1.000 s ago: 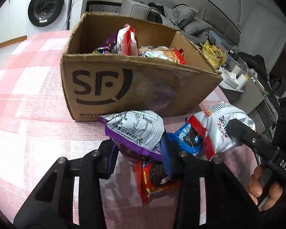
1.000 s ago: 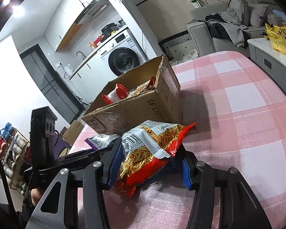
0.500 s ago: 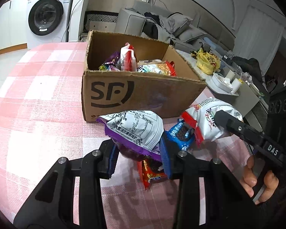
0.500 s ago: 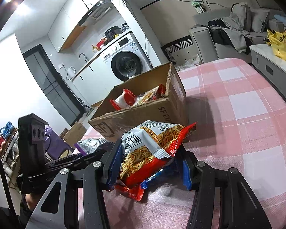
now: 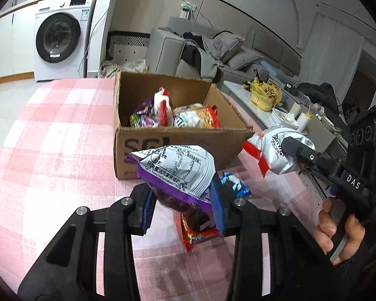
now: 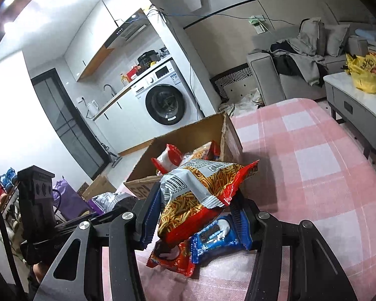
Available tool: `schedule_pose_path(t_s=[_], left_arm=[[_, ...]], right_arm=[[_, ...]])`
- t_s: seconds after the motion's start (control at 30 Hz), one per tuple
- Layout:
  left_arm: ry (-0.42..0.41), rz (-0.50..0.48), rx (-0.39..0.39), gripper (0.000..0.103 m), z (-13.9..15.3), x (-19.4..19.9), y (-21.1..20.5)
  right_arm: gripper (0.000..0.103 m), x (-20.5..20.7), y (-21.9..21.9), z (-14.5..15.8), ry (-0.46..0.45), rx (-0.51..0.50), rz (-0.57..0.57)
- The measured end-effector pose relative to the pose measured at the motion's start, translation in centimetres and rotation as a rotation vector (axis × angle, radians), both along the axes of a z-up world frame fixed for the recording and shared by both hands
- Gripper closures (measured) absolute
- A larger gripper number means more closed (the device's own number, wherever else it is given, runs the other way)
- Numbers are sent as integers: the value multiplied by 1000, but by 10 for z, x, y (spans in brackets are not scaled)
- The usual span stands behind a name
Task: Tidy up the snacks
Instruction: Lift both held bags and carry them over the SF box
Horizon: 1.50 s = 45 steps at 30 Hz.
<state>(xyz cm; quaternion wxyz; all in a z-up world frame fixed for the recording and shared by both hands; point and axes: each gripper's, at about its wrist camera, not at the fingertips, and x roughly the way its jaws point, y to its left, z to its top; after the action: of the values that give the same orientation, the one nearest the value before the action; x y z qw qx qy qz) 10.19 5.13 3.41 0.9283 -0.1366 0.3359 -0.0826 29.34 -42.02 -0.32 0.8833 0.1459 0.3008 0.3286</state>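
With both tongs loaded and lifted off the checked tablecloth [image 5: 50,138], the step in hand appears to be the carry toward the cardboard box [image 5: 183,140]. The left gripper [image 5: 183,200] is clamped on a purple-and-silver snack bag [image 5: 178,168], which bulges out above and ahead of its blue pads. The right gripper [image 6: 195,215] is clamped on a red bag of fried sticks [image 6: 200,195], held crosswise between its pads. The box stands ahead of both tongs, open-topped and already holding several packets. Below the tongs, lying on the cloth, remain a blue cookie packet [image 6: 215,238] and a red cookie packet [image 6: 173,258], touching one another. The next move, by judgement, calls for advancing each bag over the near wall of the box, high enough to clear the rim, then opening the jaws; the two loose packets would follow.
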Motion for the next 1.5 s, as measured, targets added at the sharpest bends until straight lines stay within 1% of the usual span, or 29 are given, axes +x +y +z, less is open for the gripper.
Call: schedule_pose_path(t_s=[0.2, 0.33, 0.63, 0.7, 0.83, 1.0, 1.1, 1.3, 1.5], left_arm=[[-28, 10, -9, 68, 18, -7, 11], [-58, 19, -5, 68, 35, -12, 19], [-97, 31, -4, 68, 62, -5, 36], [-100, 39, 12, 68, 65, -4, 38], [-102, 55, 22, 68, 70, 4, 47], [-106, 91, 37, 68, 65, 25, 57], [-99, 98, 36, 68, 60, 40, 63], [-81, 83, 53, 68, 51, 67, 55], [-58, 60, 65, 68, 35, 94, 37]], right_arm=[[50, -1, 7, 13, -22, -12, 10], [50, 3, 13, 21, -31, -25, 19], [50, 16, 29, 35, -52, -45, 35], [50, 18, 33, 37, -56, -49, 36], [50, 24, 39, 40, -60, -57, 40], [50, 35, 47, 42, -74, -58, 18], [50, 46, 53, 40, -55, -56, 11], [50, 67, 67, 36, -51, -94, 1], [50, 95, 79, 28, 0, -82, 10]])
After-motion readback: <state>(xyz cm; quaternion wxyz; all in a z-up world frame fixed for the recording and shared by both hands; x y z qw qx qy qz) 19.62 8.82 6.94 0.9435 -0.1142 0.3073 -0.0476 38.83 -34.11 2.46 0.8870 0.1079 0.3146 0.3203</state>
